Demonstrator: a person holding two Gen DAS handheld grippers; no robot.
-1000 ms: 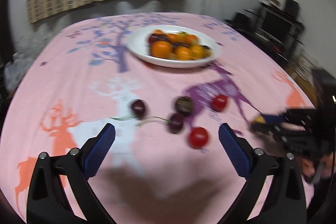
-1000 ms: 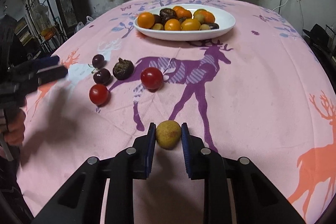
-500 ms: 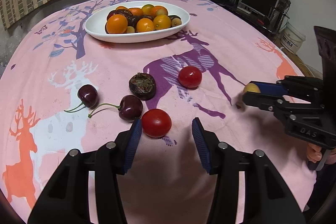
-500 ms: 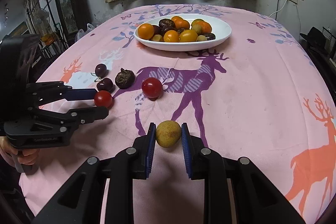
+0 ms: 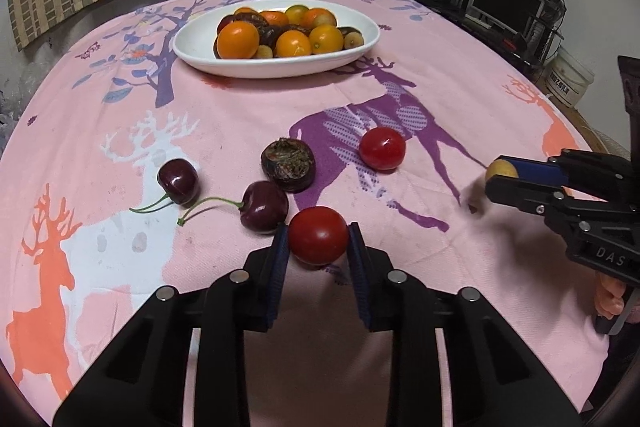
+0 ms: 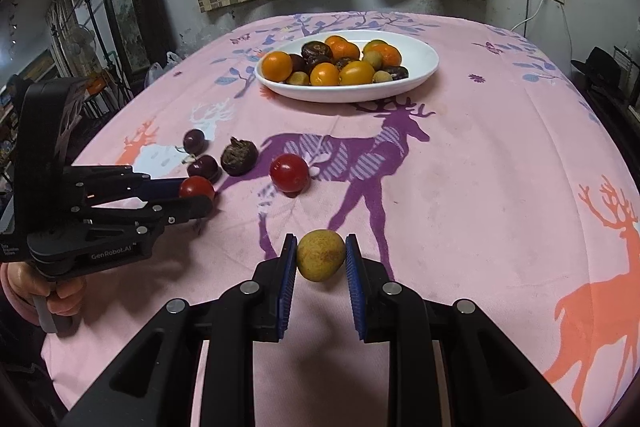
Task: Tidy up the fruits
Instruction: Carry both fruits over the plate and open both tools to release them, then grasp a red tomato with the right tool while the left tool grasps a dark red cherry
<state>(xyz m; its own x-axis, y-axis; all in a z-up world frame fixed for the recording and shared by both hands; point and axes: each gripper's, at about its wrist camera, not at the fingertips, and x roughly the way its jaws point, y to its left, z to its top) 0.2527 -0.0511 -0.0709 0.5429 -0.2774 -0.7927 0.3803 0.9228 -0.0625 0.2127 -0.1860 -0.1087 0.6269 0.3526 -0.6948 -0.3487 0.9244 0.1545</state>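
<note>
Low in the middle of the left view: left gripper (image 5: 319,237) squeezes a red tomato (image 5: 318,235) on the pink cloth (image 5: 440,267).
Low in the middle of the right view: right gripper (image 6: 321,255) squeezes a yellow fruit (image 6: 320,255).
Middle: another tomato (image 5: 382,148), two cherries (image 5: 178,181), a dark fruit (image 5: 288,165).
Top: white bowl (image 5: 192,45) full of oranges (image 5: 238,39).

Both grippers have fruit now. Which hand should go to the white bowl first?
Probably right. The right gripper holds the yellow-green fruit with bare cloth ahead to the white bowl. The left gripper, on a red tomato, has cherries and other fruit close by.
</note>
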